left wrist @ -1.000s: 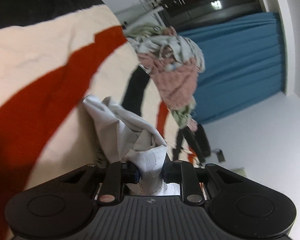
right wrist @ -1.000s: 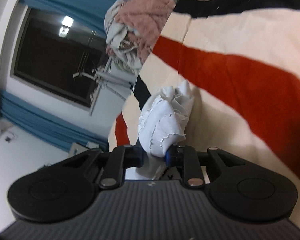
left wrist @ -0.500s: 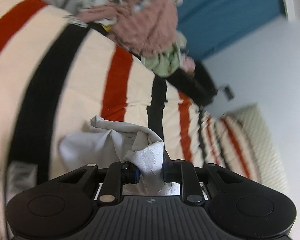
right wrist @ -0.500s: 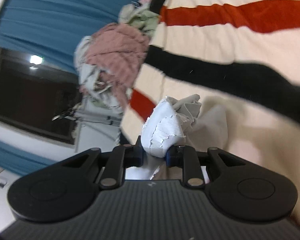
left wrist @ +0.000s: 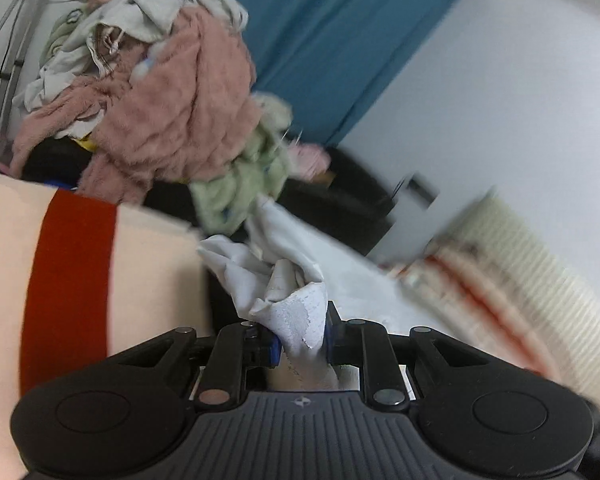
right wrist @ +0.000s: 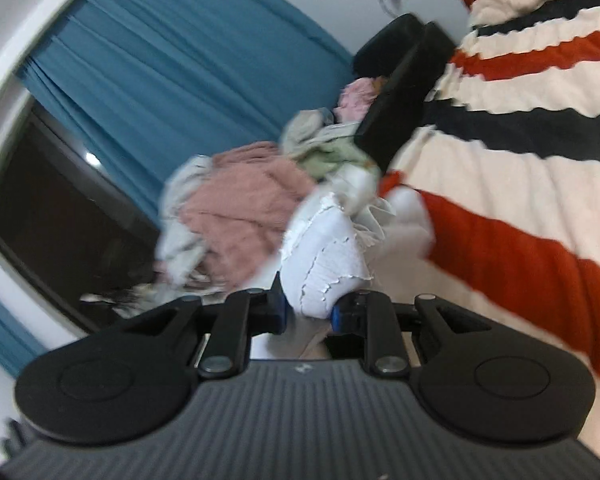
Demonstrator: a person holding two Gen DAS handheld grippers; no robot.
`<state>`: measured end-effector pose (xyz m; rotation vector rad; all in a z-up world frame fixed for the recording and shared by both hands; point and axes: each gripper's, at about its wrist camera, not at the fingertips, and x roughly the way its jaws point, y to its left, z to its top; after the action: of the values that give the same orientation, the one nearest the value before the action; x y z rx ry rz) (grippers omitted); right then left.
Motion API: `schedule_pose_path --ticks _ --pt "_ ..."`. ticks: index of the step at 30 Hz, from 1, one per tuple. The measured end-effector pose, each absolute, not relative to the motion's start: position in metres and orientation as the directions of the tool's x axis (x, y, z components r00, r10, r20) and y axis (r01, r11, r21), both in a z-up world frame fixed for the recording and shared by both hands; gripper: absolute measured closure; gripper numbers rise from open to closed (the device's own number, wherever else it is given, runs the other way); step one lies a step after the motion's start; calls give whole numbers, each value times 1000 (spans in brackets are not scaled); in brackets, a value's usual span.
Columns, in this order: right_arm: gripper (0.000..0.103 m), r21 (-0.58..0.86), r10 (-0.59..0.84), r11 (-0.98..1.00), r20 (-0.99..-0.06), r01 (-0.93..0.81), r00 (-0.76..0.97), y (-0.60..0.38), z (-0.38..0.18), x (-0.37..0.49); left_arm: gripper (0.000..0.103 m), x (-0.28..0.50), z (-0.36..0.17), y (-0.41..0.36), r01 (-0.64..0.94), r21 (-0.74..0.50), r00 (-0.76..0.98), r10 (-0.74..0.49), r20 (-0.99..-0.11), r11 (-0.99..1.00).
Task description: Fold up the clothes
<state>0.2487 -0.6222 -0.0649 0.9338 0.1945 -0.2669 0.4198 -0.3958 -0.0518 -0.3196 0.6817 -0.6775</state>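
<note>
Both grippers are clenched on the same white garment [left wrist: 268, 276]: the left gripper [left wrist: 300, 340] pinches a bunched, frayed-looking edge between its blue-padded fingertips, and the right gripper [right wrist: 308, 312] has a thicker wad of the same white cloth [right wrist: 324, 264] between its own. The garment hangs in a crumpled rope between the two, held above the striped bedspread [left wrist: 72, 264] with its cream, red and black bands, and it is not laid out flat anywhere. Just behind it sits the pile of unfolded laundry [left wrist: 172, 104], a fluffy pink piece on top and a pale green one [left wrist: 240, 188] at its near edge. The main risk, as I judge it, is that each gripper holds a wad and not a clean corner or hem, so spreading the hands could pull out a twisted, uneven shape, or let a thin layer slip from the pads. The frames are blurred, which suggests fast motion; a quick swing this close to the pile could snag the green or pink piece and drag it along. Lowering the cloth while bunched would also trap creases in the fold.
</note>
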Motion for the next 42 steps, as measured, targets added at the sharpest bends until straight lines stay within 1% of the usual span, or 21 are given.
schedule_pose_path --ticks 1,4,6,8,9,11,13,14,15,16,19,23,24,25,26,27,28,32,35,38,42 --pt "79 742 -144 577 -321 343 936 -621 -85 254 82 422 -72 -400 469 -446 569 -647 -507 762" --pt "79 694 -89 563 -490 450 867 -613 -150 260 82 420 -132 -397 455 -378 519 -584 -624 807" --pt "78 667 -54 544 -577 508 815 -604 -184 256 80 412 -151 -391 489 -319 512 -564 -648 811" --pt "74 661 -66 544 -581 517 811 -597 -188 250 75 400 -146 -389 511 -273 529 -548 -648 815" --pt "73 643 -68 551 -600 532 797 -594 -183 248 74 395 -139 -388 512 -256 530 -536 -657 820" --pt "70 589 -73 571 -657 572 750 -588 -169 246 62 389 -124 -388 528 -220 527 -519 -673 820" --pt "69 538 -69 579 -716 613 694 -582 -154 241 60 372 -103 -379 541 -178 540 -502 -675 822" --pt "69 537 -56 571 -729 620 682 -579 -147 235 55 362 -92 -373 546 -164 548 -499 -671 821" --pt "69 541 -45 565 -734 623 678 -574 -137 225 51 350 -77 -366 551 -162 558 -506 -657 818" --pt "69 540 -44 569 -733 620 679 -570 -127 218 46 337 -61 -359 556 -160 568 -514 -643 815" --pt "69 516 -66 634 -706 576 705 -550 -86 188 38 300 -12 -337 576 -120 611 -523 -595 809" --pt "69 492 -89 712 -644 501 759 -522 -25 145 22 243 56 -311 578 -79 670 -528 -522 812" --pt "61 483 -94 731 -629 482 772 -514 -11 134 18 226 73 -304 577 -71 685 -529 -501 814" --pt "40 473 -99 749 -612 463 785 -506 1 122 11 207 89 -297 576 -60 701 -530 -476 815" --pt "29 463 -105 766 -594 445 798 -499 13 110 2 187 104 -289 576 -48 716 -532 -453 816" --pt "11 451 -111 786 -570 423 814 -490 25 96 0 168 117 -280 579 -35 727 -535 -431 815" --pt "7 438 -117 805 -545 401 830 -481 36 82 0 149 129 -273 581 -21 737 -536 -412 814" --pt "6 386 -134 853 -488 351 862 -450 58 36 0 84 159 -248 579 16 760 -532 -373 815" --pt "6 339 -152 882 -451 326 879 -427 63 5 0 42 168 -228 576 24 770 -533 -350 817" --pt "6 314 -167 899 -404 307 900 -407 63 -21 0 13 166 -209 567 -7 779 -538 -322 824" --pt "6 278 -179 919 -339 280 923 -384 54 -45 0 -10 161 -189 521 -59 798 -511 -318 851"
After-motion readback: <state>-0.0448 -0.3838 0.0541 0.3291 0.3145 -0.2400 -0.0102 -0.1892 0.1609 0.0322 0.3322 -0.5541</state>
